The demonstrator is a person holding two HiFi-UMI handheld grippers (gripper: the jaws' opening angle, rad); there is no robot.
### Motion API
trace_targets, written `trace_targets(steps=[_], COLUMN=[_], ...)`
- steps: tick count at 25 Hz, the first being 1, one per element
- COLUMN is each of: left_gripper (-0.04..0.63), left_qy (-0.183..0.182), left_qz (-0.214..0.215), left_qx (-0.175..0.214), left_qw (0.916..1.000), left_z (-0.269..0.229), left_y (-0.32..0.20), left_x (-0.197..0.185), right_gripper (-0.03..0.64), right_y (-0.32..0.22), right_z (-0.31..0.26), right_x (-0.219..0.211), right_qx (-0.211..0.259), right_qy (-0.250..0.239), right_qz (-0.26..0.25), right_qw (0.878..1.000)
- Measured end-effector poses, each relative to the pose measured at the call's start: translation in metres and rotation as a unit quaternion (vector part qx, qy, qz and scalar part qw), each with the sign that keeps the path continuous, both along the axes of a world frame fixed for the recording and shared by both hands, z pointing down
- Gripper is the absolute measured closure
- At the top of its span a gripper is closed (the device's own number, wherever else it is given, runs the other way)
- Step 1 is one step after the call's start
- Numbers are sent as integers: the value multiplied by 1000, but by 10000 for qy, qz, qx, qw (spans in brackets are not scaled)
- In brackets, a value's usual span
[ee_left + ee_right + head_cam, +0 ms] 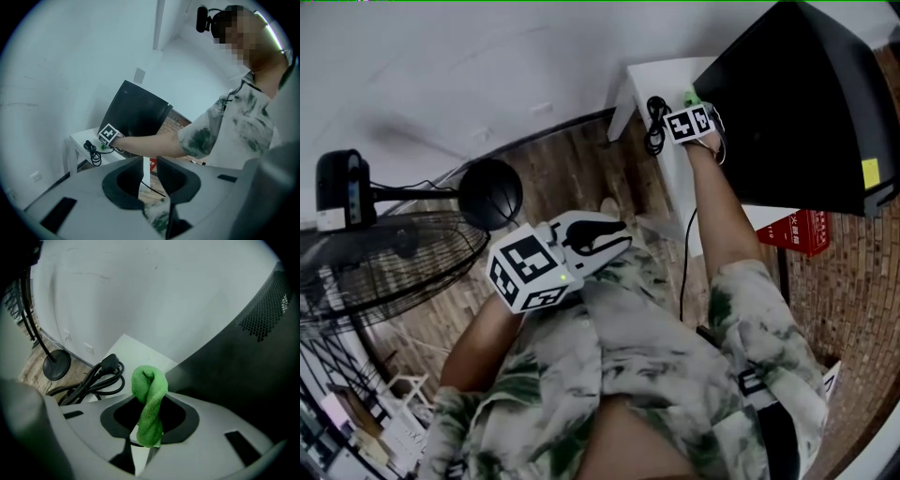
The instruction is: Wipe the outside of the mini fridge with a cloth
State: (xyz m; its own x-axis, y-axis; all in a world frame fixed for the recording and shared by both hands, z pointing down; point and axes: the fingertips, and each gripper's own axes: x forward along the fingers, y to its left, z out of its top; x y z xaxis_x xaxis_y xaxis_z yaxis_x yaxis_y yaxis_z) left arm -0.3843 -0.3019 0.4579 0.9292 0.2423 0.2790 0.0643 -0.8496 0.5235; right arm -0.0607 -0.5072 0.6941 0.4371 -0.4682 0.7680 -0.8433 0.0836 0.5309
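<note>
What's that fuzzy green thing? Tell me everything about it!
It is a bright green cloth, soft and fuzzy like towelling. It is twisted into a rope shape with a looped knob at the top. The right gripper pinches its lower end between its jaws, so it stands up nearly straight. It is over the white table, close beside the black mini fridge. Whether it touches the fridge cannot be told.

- Left gripper (pixel 602 246): held close to the torso at frame centre-left, jaws slightly apart, nothing between them.
- Right gripper (pixel 693 103): upper right of the frame, jaws clamped on a green cloth (pixel 149 404).
- Right arm (pixel 724 208): extended straight forward.
</note>
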Motion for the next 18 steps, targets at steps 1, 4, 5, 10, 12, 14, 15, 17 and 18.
trace_targets(steps=[1,4,5,10,12,14,15,17,18], left_gripper=[502,502,502,502,502,502,502,502,502], left_qy=[1,28,43,159,200,231,253,314,343], left_qz=[19,77,98,225,293,382,426,511,551], left_qx=[15,79,92,172,244,333,367,402,414], left_qw=[10000,9999,9999,9995,9991,9984,9981,9974,9970], left_z=[0,-2,-3,-10,-13,-15,-16,-19,-20], left_y=[2,8,11,24,30,39,44,52,57], left_x=[0,-2,-3,-11,-13,-14,-15,-18,-19], right_gripper=[502,502,502,502,502,502,502,502,502], right_y=[4,15,18,43,56,71,81,101,111], right_z=[-1,-9,-12,-36,-48,-58,-62,-70,-76], right_x=[-2,-12,-16,-39,-50,-59,-63,-72,-79], right_qx=[21,201,288,676,850,1028,1098,1231,1318], right_qy=[-46,-197,-271,-607,-738,-870,-934,-1089,-1186], right_qz=[-10,-49,-71,-117,-156,-197,-180,-103,-92], right_qw=[10000,9996,9992,9958,9935,9907,9894,9863,9841])
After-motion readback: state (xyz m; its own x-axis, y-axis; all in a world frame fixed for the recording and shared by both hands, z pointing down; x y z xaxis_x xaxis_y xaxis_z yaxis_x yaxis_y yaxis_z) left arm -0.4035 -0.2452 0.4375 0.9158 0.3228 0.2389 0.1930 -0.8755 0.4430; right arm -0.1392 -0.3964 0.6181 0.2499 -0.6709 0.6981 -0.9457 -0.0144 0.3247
